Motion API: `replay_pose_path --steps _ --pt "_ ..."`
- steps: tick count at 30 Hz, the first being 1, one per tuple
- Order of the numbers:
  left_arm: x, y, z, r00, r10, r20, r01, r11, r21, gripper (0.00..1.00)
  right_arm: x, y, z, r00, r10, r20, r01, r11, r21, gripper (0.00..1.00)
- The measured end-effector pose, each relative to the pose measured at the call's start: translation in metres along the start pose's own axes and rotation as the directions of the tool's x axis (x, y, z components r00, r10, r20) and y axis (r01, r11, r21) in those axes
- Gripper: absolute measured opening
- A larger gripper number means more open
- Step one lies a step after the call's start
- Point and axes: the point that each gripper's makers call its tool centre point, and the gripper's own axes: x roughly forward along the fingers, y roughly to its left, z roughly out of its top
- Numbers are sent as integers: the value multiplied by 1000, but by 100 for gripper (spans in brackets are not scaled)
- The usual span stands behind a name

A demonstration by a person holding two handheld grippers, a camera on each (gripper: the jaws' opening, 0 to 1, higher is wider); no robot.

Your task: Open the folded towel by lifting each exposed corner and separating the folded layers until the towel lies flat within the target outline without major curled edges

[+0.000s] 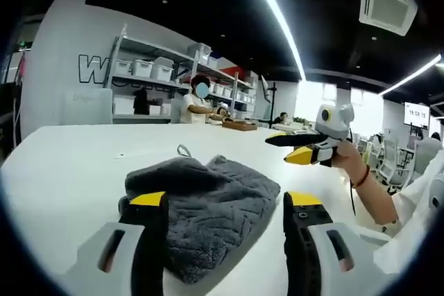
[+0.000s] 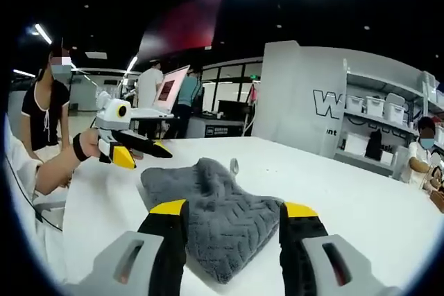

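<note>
- Towel [image 1: 205, 209]: grey, folded and bunched, lying on the white table [image 1: 69, 171] in front of both grippers; no target outline can be made out.
- Left gripper [image 1: 225, 202]: jaws spread wide apart, holding nothing, hovering above the towel's near edge.
- Right gripper [image 2: 232, 209]: jaws likewise spread and empty, poised over the opposite side.
- Risk: a jaw closing on the thick bunch could catch several layers together, so the fold lifts whole instead of separating.
- Risk: the hanging loop [image 1: 184, 150] may snag a jaw tip.
- Risk: uneven pulling could drag the towel askew and leave curled edges.
</note>
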Motion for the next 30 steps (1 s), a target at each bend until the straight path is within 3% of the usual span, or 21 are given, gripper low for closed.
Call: replay_pose_path --steps 8,30 --pt "4 8 -6 999 14 -29 -14 1000 -1 63 7 -1 -1 1000 10 -12 -10 1000 12 50" --pt "14 20 -4 999 40 -28 -40 999 -19 63 22 -10 -5 999 0 -38 1 1000 24 49"
